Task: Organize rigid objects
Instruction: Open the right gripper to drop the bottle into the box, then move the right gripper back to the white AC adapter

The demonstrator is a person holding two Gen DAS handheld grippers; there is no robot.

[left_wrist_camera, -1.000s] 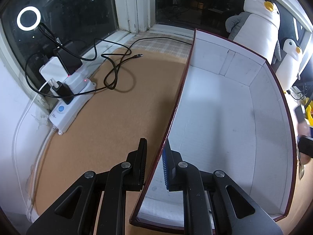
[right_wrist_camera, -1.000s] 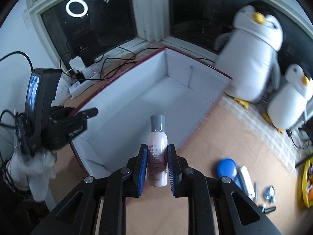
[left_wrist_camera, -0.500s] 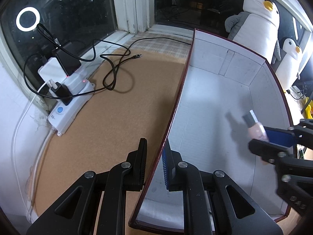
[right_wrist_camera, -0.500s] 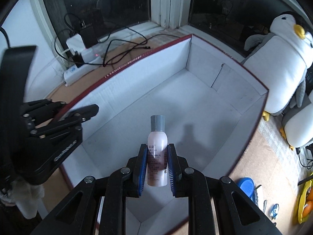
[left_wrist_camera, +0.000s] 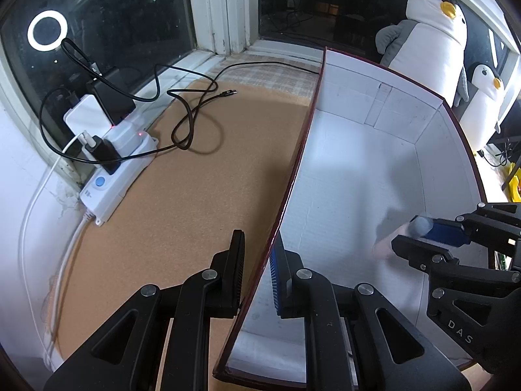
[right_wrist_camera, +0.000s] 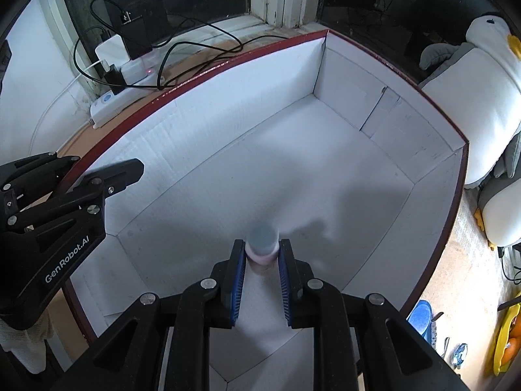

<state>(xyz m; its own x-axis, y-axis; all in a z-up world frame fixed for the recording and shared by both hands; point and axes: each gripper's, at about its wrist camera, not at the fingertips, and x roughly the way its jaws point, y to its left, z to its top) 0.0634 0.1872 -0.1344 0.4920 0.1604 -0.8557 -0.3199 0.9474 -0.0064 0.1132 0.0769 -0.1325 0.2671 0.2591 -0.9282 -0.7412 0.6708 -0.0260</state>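
Pink plastic bottle (right_wrist_camera: pixel 262 251): pale pink body with a grey round cap, blurred in both views; any label print is unreadable. It sits between the blue pads of the right gripper, cap pointing away from the camera, low over the white floor of the box near its front right part.
Right gripper (right_wrist_camera: pixel 260 272): black plastic tongs with ribbed blue pads (right_wrist_camera: pixel 237 288), clamped on the bottle. In the left wrist view (left_wrist_camera: pixel 420 238) its side shows raised letters "DAS", the rest hidden.
Box (right_wrist_camera: pixel 358 75): large open cardboard carton, white inside with faint corrugation lines and folded flaps at the far wall, dark red along the rim and outside.
Left gripper (left_wrist_camera: pixel 257 270): same black build, silver screws, one ribbed blue pad (left_wrist_camera: pixel 276 277) inside the box and the dark finger outside. The tongs straddle the box's left wall near its front corner; whether they actually pinch it I cannot tell. White lettering on its side in the right wrist view (right_wrist_camera: pixel 107 176) reads "GenRobot.AI".
Cork surface (left_wrist_camera: pixel 182 202): brown, grainy board carrying the box, bare to the left of it.
Power strip (left_wrist_camera: pixel 117 166): white plastic, blue round button, red indicator lights, at the left edge of the cork by the window; black and white plugs seated in it.
Cable (left_wrist_camera: pixel 195 110): black, looped loosely across the cork, its free plug end lying near the far edge.
Plush penguins (left_wrist_camera: pixel 429 42): two, white and grey fabric with yellow beaks, standing beyond the box's far right corner.
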